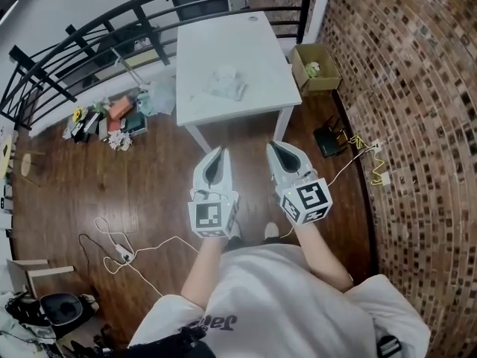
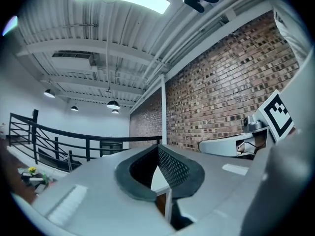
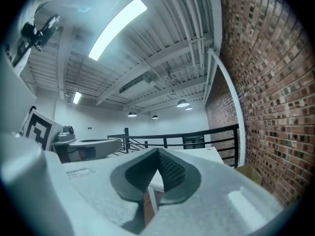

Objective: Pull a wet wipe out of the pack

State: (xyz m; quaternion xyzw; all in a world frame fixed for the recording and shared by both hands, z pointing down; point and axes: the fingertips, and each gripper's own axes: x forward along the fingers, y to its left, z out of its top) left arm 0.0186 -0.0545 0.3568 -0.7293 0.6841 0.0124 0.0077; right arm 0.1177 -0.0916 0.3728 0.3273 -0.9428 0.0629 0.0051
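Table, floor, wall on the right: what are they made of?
Table: smooth white matte top, likely painted wood or laminate; can't tell which.
Floor: brown wood planks, semi-gloss; plank seams and a soft sheen show.
Wall: exposed brick, rough, with pale mortar joints.

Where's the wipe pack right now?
In the head view, the wipe pack lies near the middle of the white table, at the top centre, with a cardboard box on the floor to its right.

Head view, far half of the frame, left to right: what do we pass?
floor clutter → white table, wipe pack on it → cardboard box → brick wall
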